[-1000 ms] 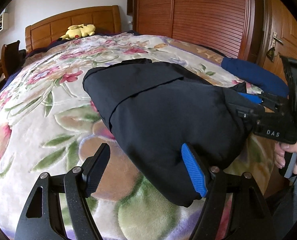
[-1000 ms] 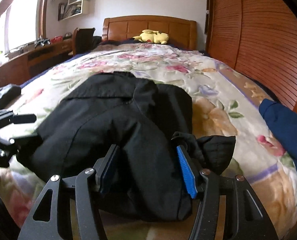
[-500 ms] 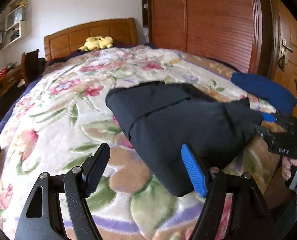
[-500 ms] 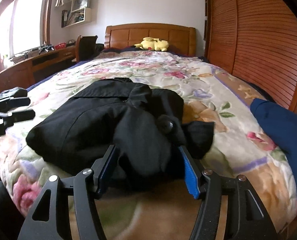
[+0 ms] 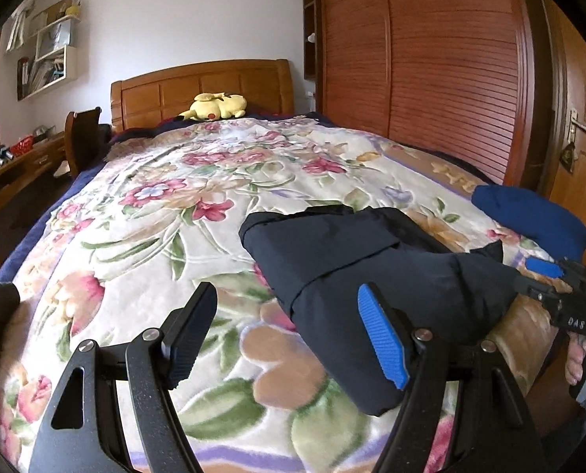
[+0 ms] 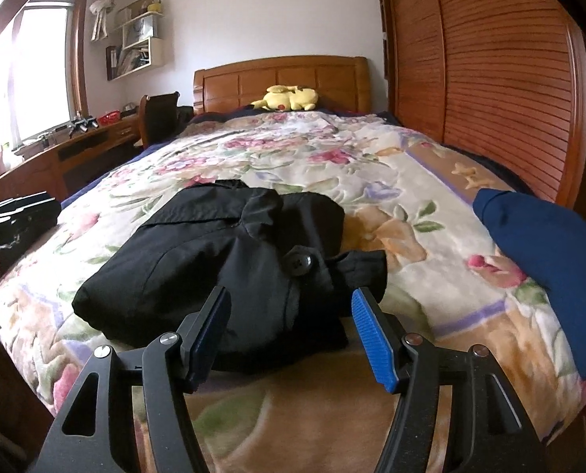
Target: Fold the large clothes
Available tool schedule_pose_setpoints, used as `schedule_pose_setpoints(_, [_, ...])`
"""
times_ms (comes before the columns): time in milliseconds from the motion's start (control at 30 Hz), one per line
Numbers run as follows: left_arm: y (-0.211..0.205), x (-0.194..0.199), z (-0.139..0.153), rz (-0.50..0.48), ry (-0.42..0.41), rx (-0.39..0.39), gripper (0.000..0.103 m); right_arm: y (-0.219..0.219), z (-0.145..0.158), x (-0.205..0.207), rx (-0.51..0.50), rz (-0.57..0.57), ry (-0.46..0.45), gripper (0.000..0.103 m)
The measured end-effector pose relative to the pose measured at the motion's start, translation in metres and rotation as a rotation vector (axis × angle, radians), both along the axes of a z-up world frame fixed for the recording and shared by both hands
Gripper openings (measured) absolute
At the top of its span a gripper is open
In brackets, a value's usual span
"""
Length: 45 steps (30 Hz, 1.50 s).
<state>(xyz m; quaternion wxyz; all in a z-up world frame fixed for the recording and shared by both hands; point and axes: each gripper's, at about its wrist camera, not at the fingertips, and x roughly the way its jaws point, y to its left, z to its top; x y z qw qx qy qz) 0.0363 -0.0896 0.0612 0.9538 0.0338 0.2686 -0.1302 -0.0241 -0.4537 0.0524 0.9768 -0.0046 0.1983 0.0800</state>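
Jaws: left gripper (image 5: 289,333) and right gripper (image 6: 291,333) both spread wide, holding nothing. Black coat (image 6: 230,260): compact folded bundle at near end of bed (image 6: 431,213), just beyond right jaws, right of left jaws. Folding apparently complete. Blue garment (image 6: 545,252): right, apart.

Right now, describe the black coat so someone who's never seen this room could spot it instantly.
Start at the bed with the floral blanket and wooden headboard; look at its near end. The black coat lies there folded into a bundle, with one large round button on top. The blue garment beside it, toward the wardrobe, is the only other clothing; the plush is yellow and far off by the headboard.
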Motion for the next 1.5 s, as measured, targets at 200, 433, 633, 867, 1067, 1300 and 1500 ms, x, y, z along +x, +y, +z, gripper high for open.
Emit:
schedule_pose_setpoints(200, [0.003, 0.024, -0.011, -0.027, 0.024, -0.006, 0.075, 0.011, -0.001, -0.004, -0.023, -0.001, 0.034, 0.066])
schedule_pose_setpoints(433, [-0.002, 0.069, -0.027, -0.059, 0.045, -0.007, 0.075, 0.011, -0.018, -0.013, -0.055, -0.023, 0.083, 0.066])
schedule_pose_setpoints(633, [-0.004, 0.098, -0.04, -0.062, 0.067, 0.007, 0.075, 0.004, -0.023, -0.002, 0.022, -0.066, 0.126, 0.066])
schedule_pose_setpoints(867, [-0.003, 0.127, -0.052, -0.056, 0.084, 0.058, 0.075, 0.016, -0.047, 0.014, 0.005, -0.059, 0.147, 0.066])
schedule_pose_setpoints(1067, [0.001, 0.16, -0.058, -0.029, 0.092, 0.063, 0.075, 0.034, -0.037, 0.032, 0.011, -0.027, 0.142, 0.066])
schedule_pose_setpoints(1300, [0.003, 0.202, -0.066, -0.004, 0.164, 0.015, 0.075, 0.04, -0.037, 0.045, -0.009, -0.059, 0.155, 0.066])
schedule_pose_setpoints(1500, [-0.002, 0.218, -0.073, -0.022, 0.191, 0.004, 0.075, 0.039, -0.041, 0.047, 0.006, -0.071, 0.176, 0.072])
